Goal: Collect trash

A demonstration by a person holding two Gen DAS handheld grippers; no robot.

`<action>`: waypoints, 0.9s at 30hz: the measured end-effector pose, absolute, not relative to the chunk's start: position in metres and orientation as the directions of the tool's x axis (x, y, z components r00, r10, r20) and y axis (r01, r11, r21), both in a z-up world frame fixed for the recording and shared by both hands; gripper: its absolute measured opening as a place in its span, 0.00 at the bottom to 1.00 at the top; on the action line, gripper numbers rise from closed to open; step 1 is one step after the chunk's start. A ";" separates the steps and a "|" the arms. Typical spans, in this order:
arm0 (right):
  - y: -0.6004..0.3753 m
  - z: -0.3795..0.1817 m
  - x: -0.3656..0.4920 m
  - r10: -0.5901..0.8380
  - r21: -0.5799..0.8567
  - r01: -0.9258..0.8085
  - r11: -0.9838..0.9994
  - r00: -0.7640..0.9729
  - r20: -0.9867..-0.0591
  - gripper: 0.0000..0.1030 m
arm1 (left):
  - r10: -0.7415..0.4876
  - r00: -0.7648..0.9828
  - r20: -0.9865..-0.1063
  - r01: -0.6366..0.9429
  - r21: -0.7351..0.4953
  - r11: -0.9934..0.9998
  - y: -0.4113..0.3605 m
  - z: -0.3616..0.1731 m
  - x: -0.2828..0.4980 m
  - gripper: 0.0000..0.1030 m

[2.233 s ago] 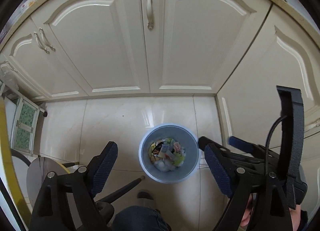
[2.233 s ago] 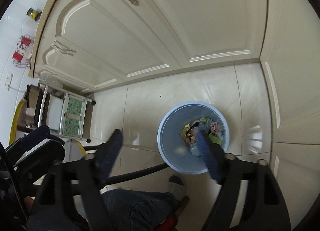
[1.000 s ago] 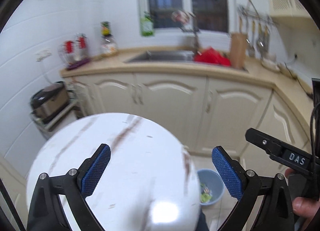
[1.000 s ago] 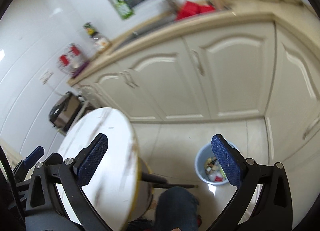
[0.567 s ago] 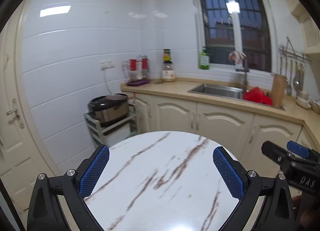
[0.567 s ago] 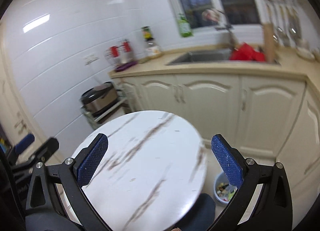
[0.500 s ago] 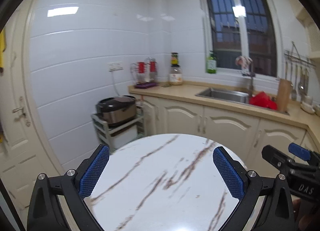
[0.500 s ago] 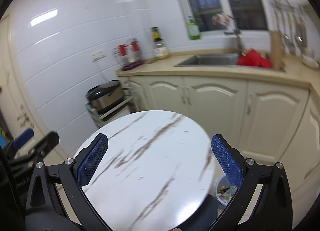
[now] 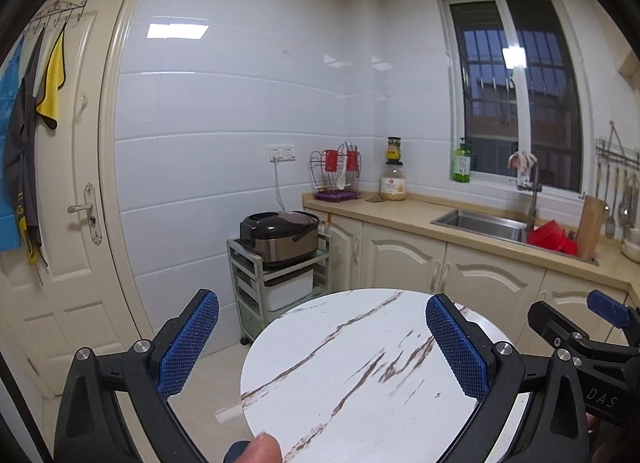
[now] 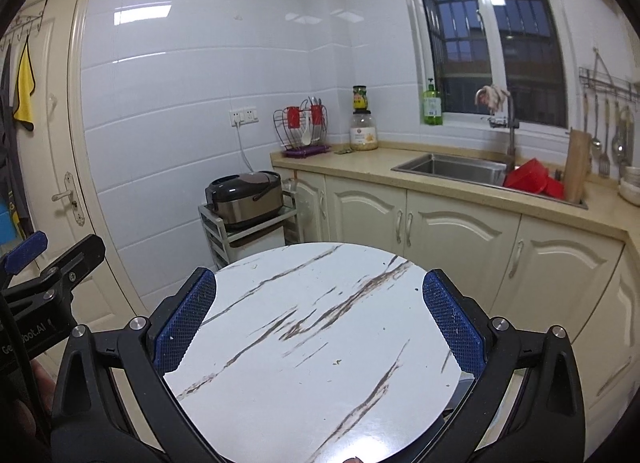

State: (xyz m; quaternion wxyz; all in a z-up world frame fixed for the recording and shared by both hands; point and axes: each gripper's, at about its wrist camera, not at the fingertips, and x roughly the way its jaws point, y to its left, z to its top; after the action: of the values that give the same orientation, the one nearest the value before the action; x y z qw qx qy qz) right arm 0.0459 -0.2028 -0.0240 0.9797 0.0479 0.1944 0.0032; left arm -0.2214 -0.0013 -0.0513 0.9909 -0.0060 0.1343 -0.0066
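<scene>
My left gripper (image 9: 322, 339) is open and empty, held level above a round white marble table (image 9: 360, 375). My right gripper (image 10: 320, 321) is open and empty above the same table (image 10: 312, 335). The right gripper's body (image 9: 580, 343) shows at the right edge of the left wrist view; the left gripper's body (image 10: 44, 283) shows at the left of the right wrist view. The table top carries only a few tiny crumbs (image 10: 338, 361). The trash bin is hidden below the table's right edge; a sliver of blue shows there (image 10: 466, 385).
A rice cooker (image 9: 280, 235) stands on a small metal cart (image 9: 276, 283) by the tiled wall. Cream cabinets (image 10: 452, 227) with a sink (image 10: 452, 167) and a red basin (image 10: 532, 183) run behind the table. A door (image 9: 52, 223) is at the left.
Both grippers have swung up from looking down into the bin on the floor to facing level across the table. In the last half second the views shifted slightly left.
</scene>
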 end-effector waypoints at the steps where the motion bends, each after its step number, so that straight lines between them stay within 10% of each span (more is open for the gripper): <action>1: -0.201 -0.023 0.045 0.023 0.093 0.014 0.996 0.926 -0.378 1.00 | -0.007 0.964 -0.267 0.001 -0.021 1.000 0.001 -0.053 -0.228 0.99; 27: -0.191 -0.022 0.038 0.032 0.074 -0.005 0.997 0.928 -0.372 1.00 | -0.018 0.965 -0.260 0.001 -0.065 0.998 0.019 -0.036 -0.220 0.99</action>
State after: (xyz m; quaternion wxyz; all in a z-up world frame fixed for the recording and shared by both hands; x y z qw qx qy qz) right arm 0.0382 -0.1910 -0.0217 0.9811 0.0359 0.1900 0.0095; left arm -0.2200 0.0192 -0.0357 0.9908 -0.0320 0.1313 -0.0050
